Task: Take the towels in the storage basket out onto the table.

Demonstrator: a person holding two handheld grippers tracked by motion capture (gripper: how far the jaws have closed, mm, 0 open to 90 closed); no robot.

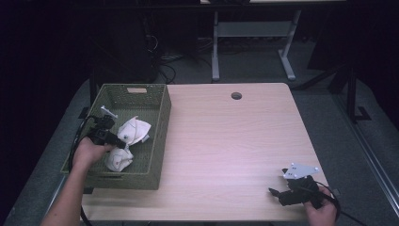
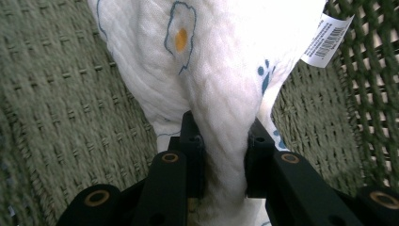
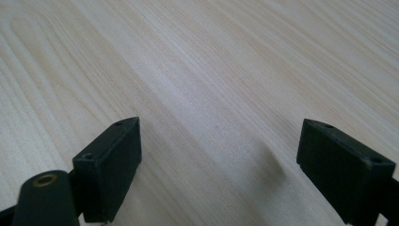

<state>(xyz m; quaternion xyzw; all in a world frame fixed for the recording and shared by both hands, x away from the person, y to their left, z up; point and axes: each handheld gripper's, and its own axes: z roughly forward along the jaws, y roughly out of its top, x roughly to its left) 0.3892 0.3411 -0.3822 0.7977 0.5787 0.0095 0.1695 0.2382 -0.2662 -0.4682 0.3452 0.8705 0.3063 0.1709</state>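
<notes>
White cloth (image 2: 221,89), a soft crinkled piece printed with a blue-outlined fried egg with an orange yolk and a few small blue marks, is pinched between the jaws of the left gripper (image 2: 221,155), which are clenched on a bunched fold of it; a white barcode tag (image 2: 325,41) hangs from its edge. Seen from the high view, the cloth (image 1: 134,131) sits inside the green woven basket (image 1: 160,136) at the left edge of the counter (image 1: 226,141), raised a little above the basket floor in the left gripper (image 1: 123,144), and a second crumpled white cloth (image 1: 118,160) lies just beside and below it in the same basket. The basket has open lattice walls, a tighter weave on its floor and a handle slot in its far wall. The right gripper (image 1: 275,193) rests at the near right corner of the counter, well apart from the basket, its jaws released and wide with bare wood between them (image 3: 221,169). The counter is pale wood grain with a round cable hole (image 1: 236,95) near its far edge. Beyond it the room is dark, with grey carpet, tangled cables and the white legs of another desk (image 1: 215,47).
</notes>
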